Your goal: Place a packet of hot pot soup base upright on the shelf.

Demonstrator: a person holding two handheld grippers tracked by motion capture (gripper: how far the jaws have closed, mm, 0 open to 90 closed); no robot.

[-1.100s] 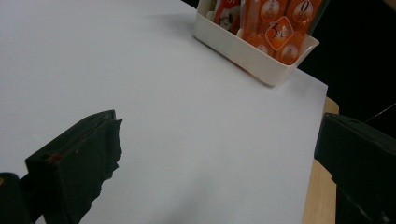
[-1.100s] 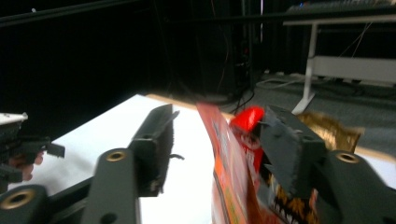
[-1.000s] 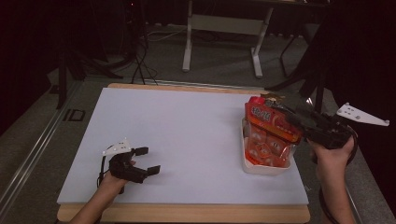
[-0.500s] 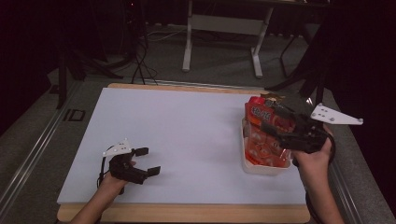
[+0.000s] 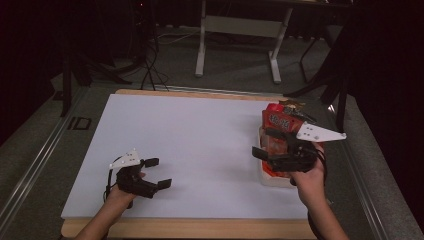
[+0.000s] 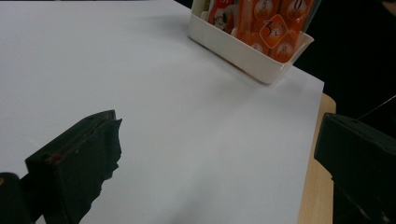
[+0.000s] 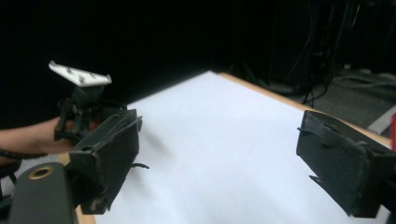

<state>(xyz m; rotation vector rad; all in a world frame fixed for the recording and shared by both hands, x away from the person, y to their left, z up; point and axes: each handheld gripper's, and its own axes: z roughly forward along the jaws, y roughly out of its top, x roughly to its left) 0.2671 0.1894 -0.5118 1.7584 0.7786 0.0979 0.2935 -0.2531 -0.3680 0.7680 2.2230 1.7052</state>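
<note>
A white tray of orange snack packets is sitting near the desk's right edge. The right tongs are hovering just beside the tray, jaws spread after just opening, pinching nothing. The left tongs are resting near the desk's front left corner, jaws spread and empty.
</note>
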